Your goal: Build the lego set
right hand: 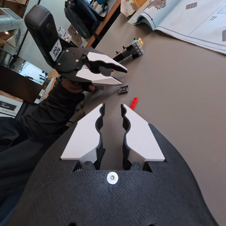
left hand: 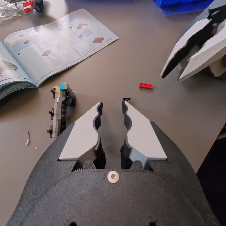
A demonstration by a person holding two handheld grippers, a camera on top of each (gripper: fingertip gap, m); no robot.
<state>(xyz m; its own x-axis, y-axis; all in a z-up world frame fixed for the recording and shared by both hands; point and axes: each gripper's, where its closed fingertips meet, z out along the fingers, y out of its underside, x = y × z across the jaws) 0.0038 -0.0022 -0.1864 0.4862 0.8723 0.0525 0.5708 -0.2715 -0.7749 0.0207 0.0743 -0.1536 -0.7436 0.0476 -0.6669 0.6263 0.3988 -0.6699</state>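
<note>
Both my grippers, left [left hand: 112, 104] and right [right hand: 112, 105], hung spread and empty; dark plate [left hand: 127, 99] by my left tip needed pinching next.

Table [left hand: 122, 68]: grey-brown surface.
Blue bin [left hand: 181, 6]: far right edge of the table — partly in view.
Clear plastic bag [left hand: 6, 11]: far left corner, crumpled.
Dark bag [right hand: 83, 20]: beside the table edge.
Cardboard boxes [right hand: 73, 33]: background — blurred.
</note>
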